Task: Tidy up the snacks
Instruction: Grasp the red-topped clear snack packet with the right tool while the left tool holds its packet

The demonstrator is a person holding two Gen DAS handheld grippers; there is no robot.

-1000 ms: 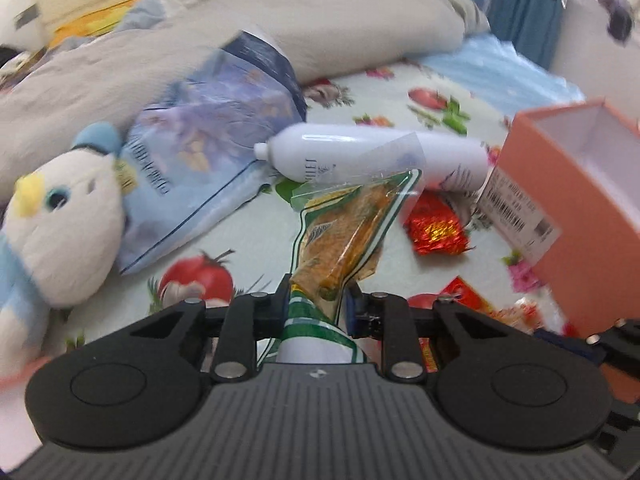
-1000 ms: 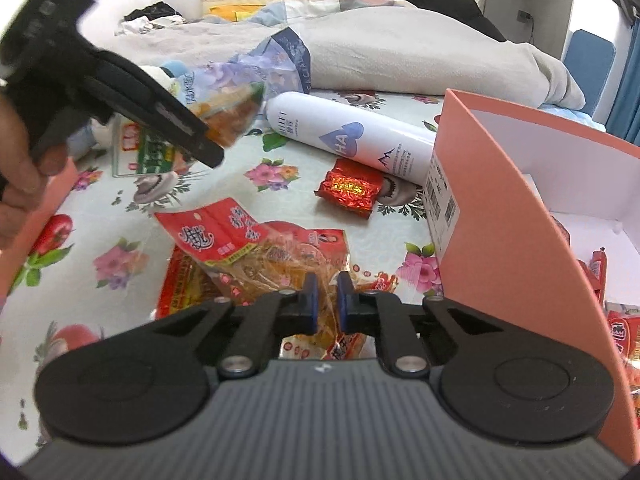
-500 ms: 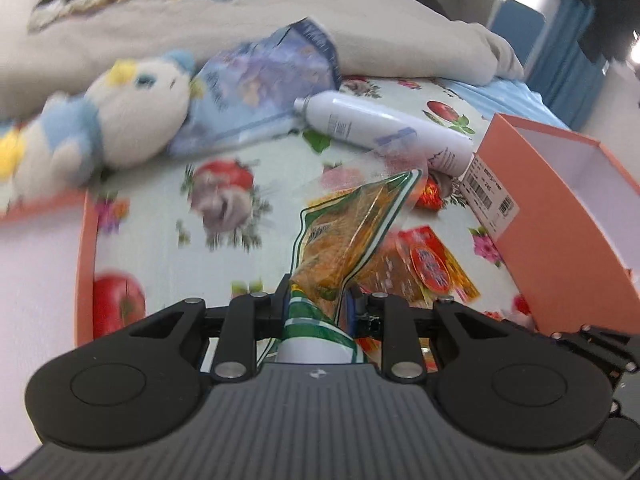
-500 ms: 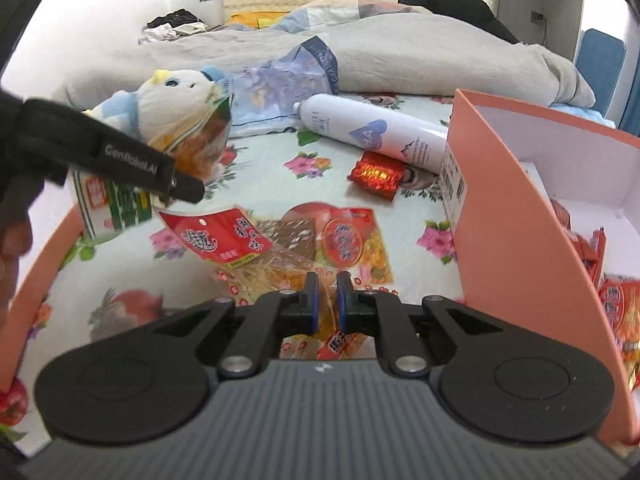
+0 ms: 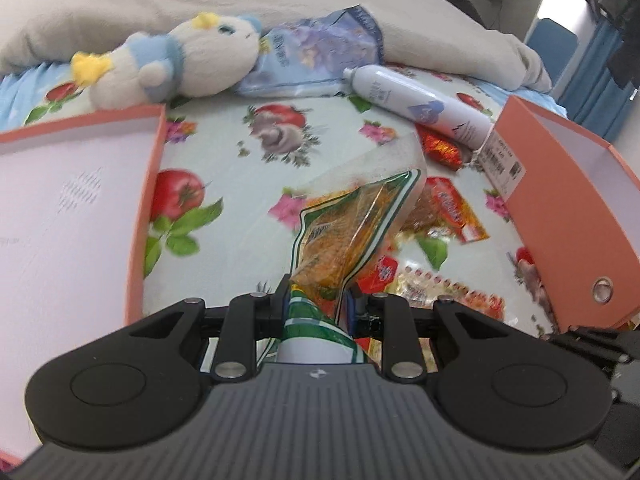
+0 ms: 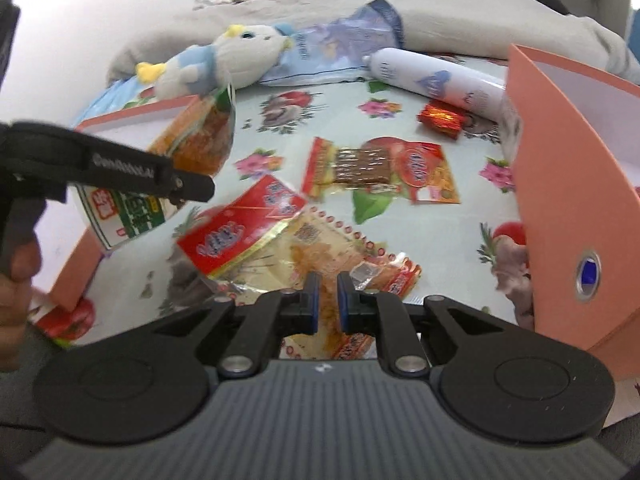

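Note:
My left gripper (image 5: pixel 316 300) is shut on a green-and-orange snack packet (image 5: pixel 352 224) and holds it in the air beside the flat pink tray (image 5: pixel 72 200) on the left. The same packet (image 6: pixel 192 148) and left gripper (image 6: pixel 200 188) show in the right wrist view, next to the tray's edge (image 6: pixel 132 114). My right gripper (image 6: pixel 325 300) has its jaws nearly together with nothing between them, low over a pile of red snack packets (image 6: pixel 240 228). More red packets (image 6: pixel 380 172) lie further on. The tall pink box (image 6: pixel 572 184) stands at the right.
A white bottle (image 5: pixel 416 106), a small red foil packet (image 5: pixel 440 148), a blue bag (image 5: pixel 320 56) and a plush toy (image 5: pixel 176 60) lie at the back on the flowered sheet. A grey blanket (image 5: pixel 240 4) lies behind them.
My left gripper has pulled back and to the left with the packet, so the pink tray has come into view. The right gripper has drawn back a little.

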